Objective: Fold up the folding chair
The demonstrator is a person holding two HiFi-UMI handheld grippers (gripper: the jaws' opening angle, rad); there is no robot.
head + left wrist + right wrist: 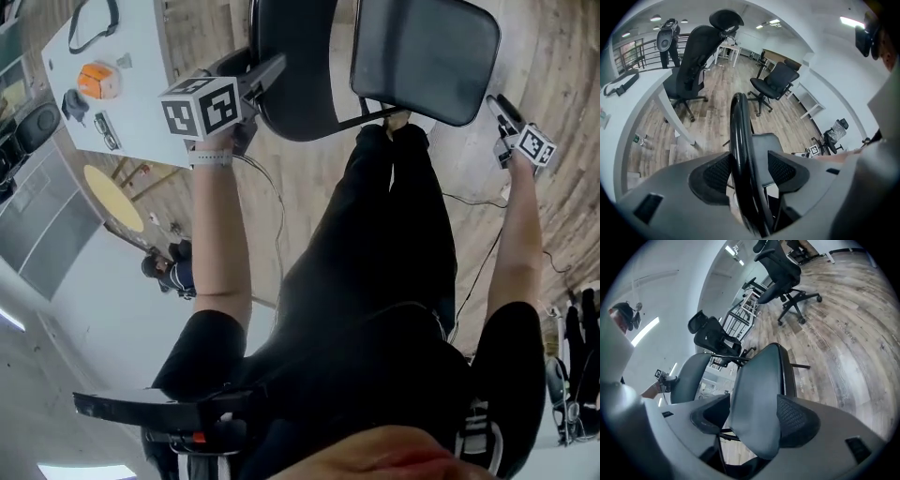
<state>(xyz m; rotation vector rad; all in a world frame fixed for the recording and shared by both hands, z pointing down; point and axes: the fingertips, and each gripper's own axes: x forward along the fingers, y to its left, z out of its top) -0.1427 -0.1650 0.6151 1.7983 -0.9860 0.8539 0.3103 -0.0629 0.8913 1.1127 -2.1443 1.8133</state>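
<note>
Both open; left gripper (750,168) and right gripper (754,413) straddle folding chair (427,56)

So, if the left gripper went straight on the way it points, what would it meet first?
The folding chair's black frame tube: it already stands between the left gripper's open jaws, so going on would likely seat it deeper. A grey chair panel lies beyond; how far is unclear.

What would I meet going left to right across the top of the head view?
In order: white table → left gripper → folding chair's dark panel → grey padded panel → right gripper.
</note>
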